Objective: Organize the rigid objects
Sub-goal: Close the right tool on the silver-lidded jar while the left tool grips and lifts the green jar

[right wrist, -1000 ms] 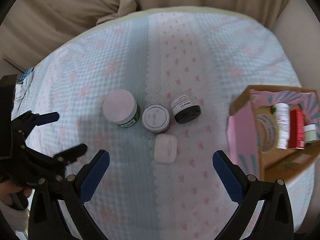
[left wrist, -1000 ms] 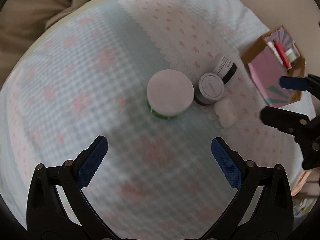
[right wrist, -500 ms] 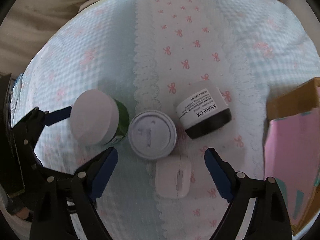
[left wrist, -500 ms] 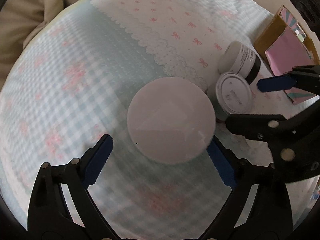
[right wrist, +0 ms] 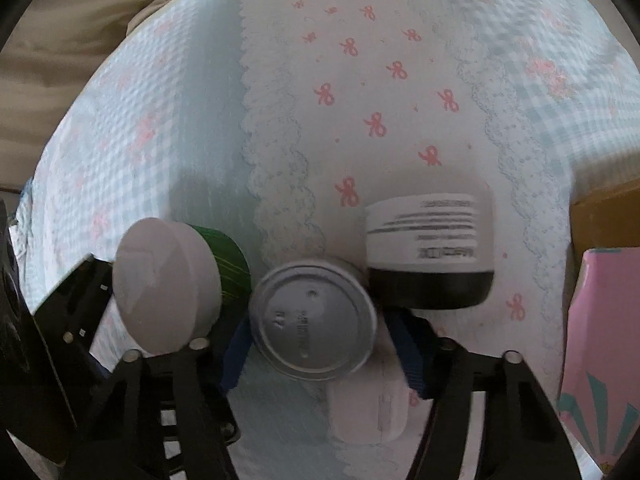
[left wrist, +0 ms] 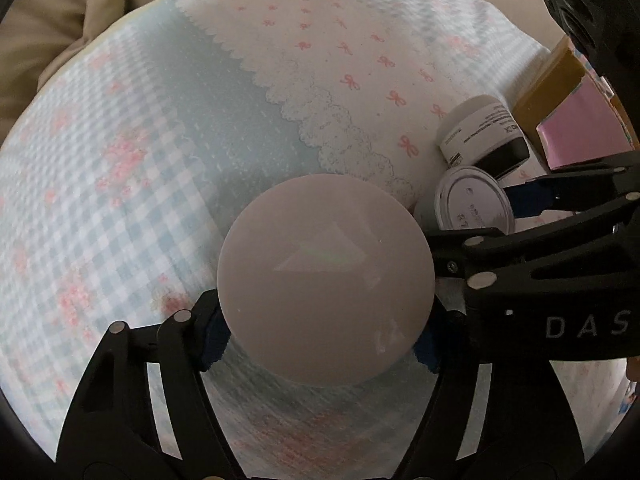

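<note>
Going L to R: in the left wrist view we see the left gripper (left wrist: 320, 336) down over the green jar (left wrist: 326, 278); its pale lid fills the middle of the frame, and the blue pads (left wrist: 214, 338) sit right at the lid's L and R edges; jaws are closing w/ the jar between them, but the lid hides the contact, so we can't tell if they press yet. This view shows none of the jar's green wall; the right wrist view does, w/ the green jar (right wrist: 172, 284) seen from the side at far L, the left gripper (right wrist: 72, 332) around it.

Next R, the right gripper (right wrist: 320, 350) straddles the grey-lid jar (right wrist: 314, 320); jaws closing, blue pads (right wrist: 236, 354) just beside the lid on both sides; contact unclear. From the left wrist view we get the same grey-lid jar (left wrist: 474, 204) w/ the right gripper (left wrist: 532, 216) reaching in from the R.

Only the right wrist view shows the white case (right wrist: 370, 408), lying just below the grey lid on the cloth (right wrist: 360, 80). The black-and-white jar (right wrist: 430, 248) stands tipped, touching the grey-lid jar; the left wrist view has it too (left wrist: 482, 136). Far R, the box (right wrist: 600, 320), pink-sided, apart from the jars.
</note>
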A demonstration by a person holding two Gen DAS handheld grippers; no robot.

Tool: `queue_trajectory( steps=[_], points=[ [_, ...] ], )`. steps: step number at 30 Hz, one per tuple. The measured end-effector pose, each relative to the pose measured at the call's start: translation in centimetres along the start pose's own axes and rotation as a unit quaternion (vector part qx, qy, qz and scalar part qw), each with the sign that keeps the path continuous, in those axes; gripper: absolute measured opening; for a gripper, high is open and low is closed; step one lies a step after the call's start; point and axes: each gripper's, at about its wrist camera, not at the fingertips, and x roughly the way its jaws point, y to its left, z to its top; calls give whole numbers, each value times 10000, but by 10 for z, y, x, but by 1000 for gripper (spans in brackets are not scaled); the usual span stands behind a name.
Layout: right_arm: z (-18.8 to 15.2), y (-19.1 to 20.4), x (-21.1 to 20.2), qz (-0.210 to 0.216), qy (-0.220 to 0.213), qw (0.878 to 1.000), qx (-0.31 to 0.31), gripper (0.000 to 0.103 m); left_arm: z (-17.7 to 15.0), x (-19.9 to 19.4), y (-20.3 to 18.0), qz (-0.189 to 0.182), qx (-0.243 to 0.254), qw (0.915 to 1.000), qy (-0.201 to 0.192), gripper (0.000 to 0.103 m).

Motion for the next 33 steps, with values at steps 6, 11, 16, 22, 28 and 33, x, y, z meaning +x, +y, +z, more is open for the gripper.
queue_trajectory(
  steps=[6,11,16,22,28,33],
  points=[
    [3,4,0,8,24,10000,-16,55,-2,-4,1,35,-41,10000,-34,69],
    [1,-5,-10,135,-40,9999,45,55,-9,-18,3,132,-128,9998,-90,69],
    [-6,2,-29,263,-176,9995,-61,55,-16,-47,0,235,-181,9992,-285,68],
    [-22,-3,-54,319,-335,9989,-32,55,-19,-54,1,186,-408,9985,-304,68],
    [-40,-15,-64,284,-391,9988,-17,55,-19,-53,7,108,-781,9966,-234,68],
    [-47,-25,-67,310,-414,9986,96,55,-11,-47,9,88,-904,9957,-153,68]
  ],
)
